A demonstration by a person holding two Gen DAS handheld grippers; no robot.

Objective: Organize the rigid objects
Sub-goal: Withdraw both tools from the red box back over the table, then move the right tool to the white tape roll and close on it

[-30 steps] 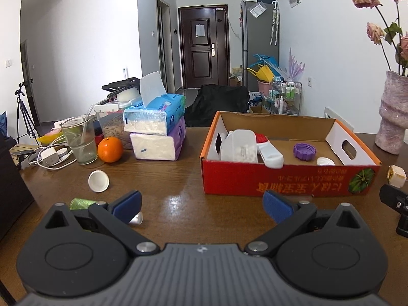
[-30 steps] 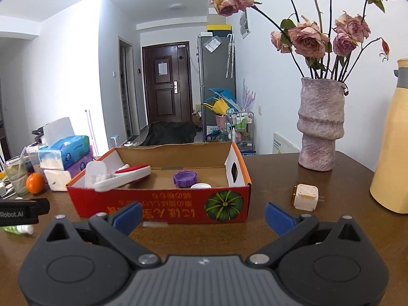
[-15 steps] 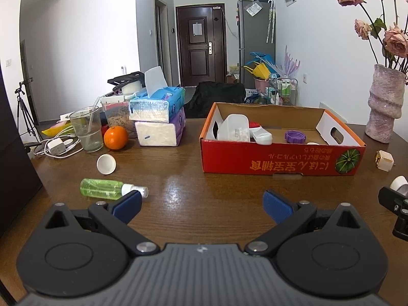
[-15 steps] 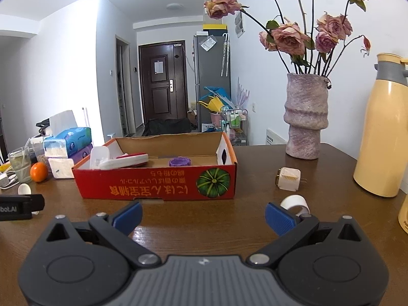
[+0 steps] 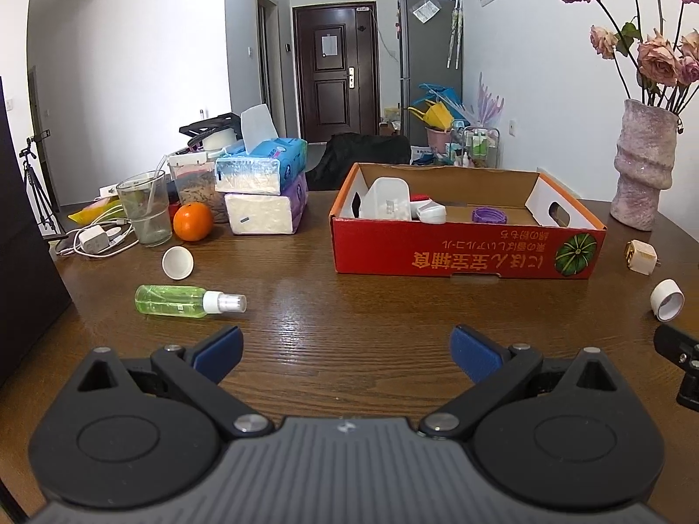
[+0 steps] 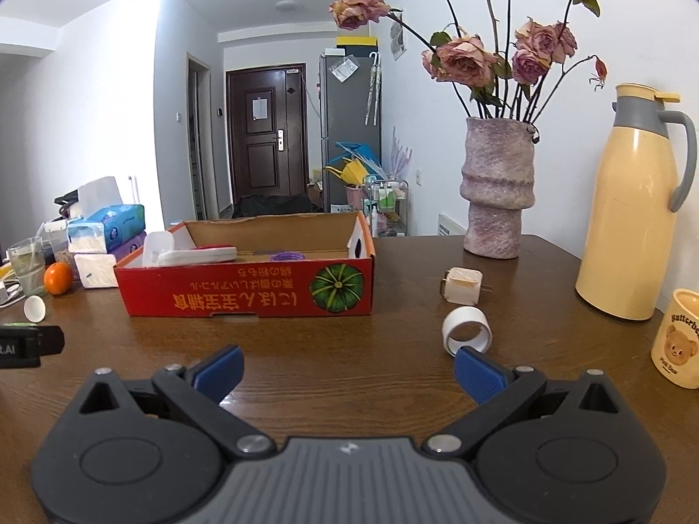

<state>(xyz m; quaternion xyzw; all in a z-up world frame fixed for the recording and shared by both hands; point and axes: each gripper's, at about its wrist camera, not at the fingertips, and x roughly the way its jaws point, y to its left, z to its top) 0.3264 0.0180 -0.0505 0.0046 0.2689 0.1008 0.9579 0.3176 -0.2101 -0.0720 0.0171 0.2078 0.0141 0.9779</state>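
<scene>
A red cardboard box [image 5: 463,253] [image 6: 244,297] stands mid-table and holds a white container [image 5: 386,203], a red-and-white tool and a purple lid [image 5: 489,216]. On the table lie a green spray bottle [image 5: 174,301], a small white cup [image 5: 178,263], a white tape roll [image 6: 466,331] [image 5: 666,299] and a white plug block [image 6: 463,286] [image 5: 641,256]. My left gripper [image 5: 345,353] is open and empty, near the bottle. My right gripper [image 6: 347,369] is open and empty; its right finger sits just in front of the tape roll.
Tissue packs [image 5: 262,192], an orange [image 5: 192,222], a glass [image 5: 146,209] and a charger lie at the back left. A vase with roses [image 6: 498,187], a yellow thermos [image 6: 633,209] and a bear mug [image 6: 677,338] stand at the right.
Both grippers have pulled back from the box toward the table's near edge. The spray bottle, tape roll and mug have come into view. Both stay open.
</scene>
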